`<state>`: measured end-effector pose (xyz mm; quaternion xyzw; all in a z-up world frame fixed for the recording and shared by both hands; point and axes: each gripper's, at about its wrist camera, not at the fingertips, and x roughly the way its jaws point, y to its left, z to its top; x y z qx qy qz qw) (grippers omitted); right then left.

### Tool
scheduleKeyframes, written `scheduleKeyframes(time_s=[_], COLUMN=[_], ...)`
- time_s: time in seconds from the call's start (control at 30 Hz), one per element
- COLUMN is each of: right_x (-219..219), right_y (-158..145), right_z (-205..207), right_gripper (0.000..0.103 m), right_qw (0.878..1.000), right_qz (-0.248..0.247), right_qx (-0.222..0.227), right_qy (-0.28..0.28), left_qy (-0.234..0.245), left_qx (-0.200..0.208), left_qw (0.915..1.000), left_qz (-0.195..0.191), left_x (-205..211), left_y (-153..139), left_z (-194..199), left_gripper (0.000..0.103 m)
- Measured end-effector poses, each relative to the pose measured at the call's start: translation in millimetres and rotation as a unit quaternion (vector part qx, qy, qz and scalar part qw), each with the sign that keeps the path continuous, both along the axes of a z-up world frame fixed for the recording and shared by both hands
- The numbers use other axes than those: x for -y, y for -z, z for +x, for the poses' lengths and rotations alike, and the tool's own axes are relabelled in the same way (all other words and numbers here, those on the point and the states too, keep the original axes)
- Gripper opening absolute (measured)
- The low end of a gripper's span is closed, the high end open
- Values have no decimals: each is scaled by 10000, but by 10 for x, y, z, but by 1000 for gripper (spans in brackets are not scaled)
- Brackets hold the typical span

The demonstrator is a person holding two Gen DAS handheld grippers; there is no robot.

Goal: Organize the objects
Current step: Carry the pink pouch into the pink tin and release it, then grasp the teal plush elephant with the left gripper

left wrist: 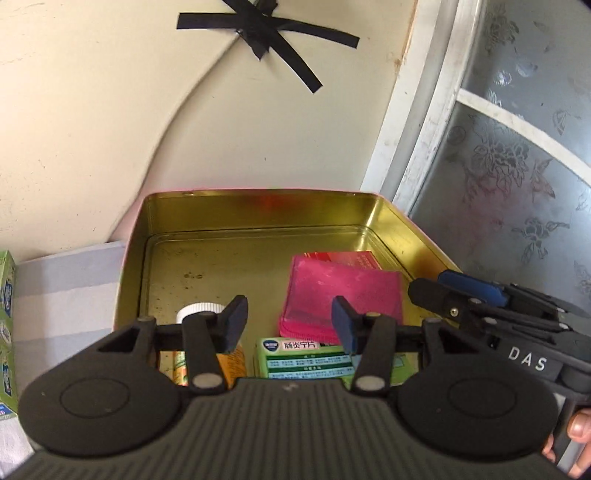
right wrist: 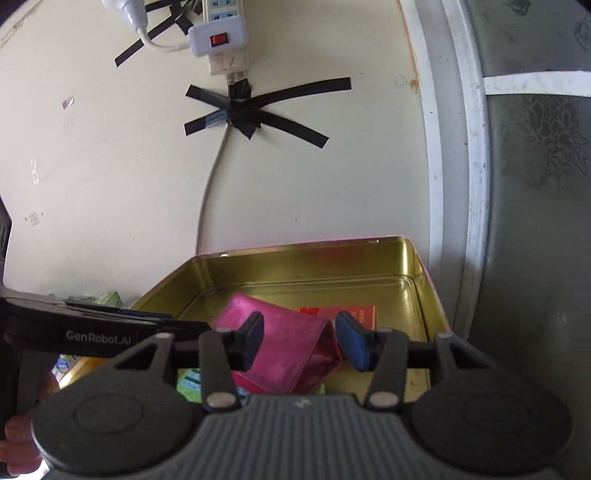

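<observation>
An open gold tin box (left wrist: 258,210) (right wrist: 306,258) stands against the wall. Inside lie a pink folded cloth (left wrist: 343,291) (right wrist: 291,350), a red box (left wrist: 351,258) (right wrist: 347,314) under it, a green medicine box (left wrist: 306,356) and a white-capped orange bottle (left wrist: 199,310). My left gripper (left wrist: 290,325) is open and empty above the box's near part. My right gripper (right wrist: 301,339) is open over the pink cloth, not touching it. The right gripper also shows at the right of the left wrist view (left wrist: 480,295).
Green cartons (left wrist: 7,332) stand at the left on a striped cloth (left wrist: 66,295). A power strip (right wrist: 221,33) and taped cable (right wrist: 236,110) hang on the wall. A patterned glass door (left wrist: 517,166) is at the right.
</observation>
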<state>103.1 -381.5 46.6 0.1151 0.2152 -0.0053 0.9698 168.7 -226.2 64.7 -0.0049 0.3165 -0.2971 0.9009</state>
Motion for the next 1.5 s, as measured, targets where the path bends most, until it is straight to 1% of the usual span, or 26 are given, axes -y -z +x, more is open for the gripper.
scheduleKeyframes(time_s=[0.13,0.23,0.33,0.4,0.5,0.57,0.6,0.67,0.7,0.73,0.77,0.8,0.83,0.87,0.93,1.0,1.1,1.13,1.17,1.2,1.27,1.37,1.5], right_x=[-162,-422,-805,-1099,-1546,-1884,-2065,-2394,-2529,-2702,-2856,-2995,-3139,-3276,-3482,-3635,-3802,-3831,-3836,-3823,-3749,-3661,-3448], right_y=[-64,-159,-254,-283,-265,-210,-171,-93,-63,-22,23,60,85,112,162,238,360,415,474,523,590,590,563], right_z=[-176,-300,-407,-438,-372,-239,-144,54,145,273,389,497,610,718,892,1044,1201,1252,1293,1316,1287,1124,748], right_gripper=[44,44,44,44,44,44,44,44,44,44,44,44,44,45,45,45,47,43,23,18,16,15,15], right_qw=[9998,9985,9943,9890,9793,9719,9683,9620,9598,9569,9541,9524,9518,9522,9516,9508,9560,9571,9571,9560,9541,9524,9426], right_qz=[-127,-173,-344,-416,-308,-126,-6,196,278,412,559,681,741,754,819,917,838,838,855,898,1072,973,891], right_qx=[164,283,396,406,193,-59,-204,-425,-511,-635,-747,-834,-907,-979,-1124,-1254,-1337,-1418,-1525,-1625,-1674,-1647,-1715], right_qy=[-81,-432,-932,-1356,-1990,-2351,-2490,-2691,-2747,-2803,-2844,-2851,-2834,-2793,-2740,-2681,-2474,-2383,-2310,-2273,-2242,-2372,-2722], left_qy=[56,93,27,-205,-902,-1504,-1832,-2539,-2797,-3020,-3170,-3261,-3248,-3222,-3213,-3078,-3086,-3081,-3088,-3104,-3133,-3174,-3195], left_qx=[163,299,398,478,591,547,554,552,533,504,459,347,280,340,462,406,399,363,331,301,244,195,220], left_qw=[9998,9993,9987,9982,9941,9871,9815,9656,9586,9519,9469,9434,9429,9432,9448,9501,9503,9506,9505,9501,9493,9481,9473], left_qz=[-88,-179,-329,-310,-119,-33,19,45,-8,-139,-294,-488,-683,-731,-443,-307,-96,-68,-57,-59,-80,-80,-24], left_x=[-348,-731,-1255,-1646,-2279,-2705,-2911,-3369,-3542,-3707,-3826,-3908,-3961,-3977,-3883,-3806,-3752,-3748,-3750,-3758,-3780,-3801,-3819], left_y=[-37,-48,-13,54,192,280,320,398,428,463,493,513,507,489,474,477,500,511,519,522,529,537,543], left_z=[-248,-485,-711,-822,-861,-789,-742,-656,-629,-618,-604,-574,-548,-537,-539,-511,-533,-528,-529,-524,-516,-509,-493], left_gripper=[53,53,53,53,53,53,53,53,53,53,53,52,52,53,53,53,53,53,53,53,53,54,59])
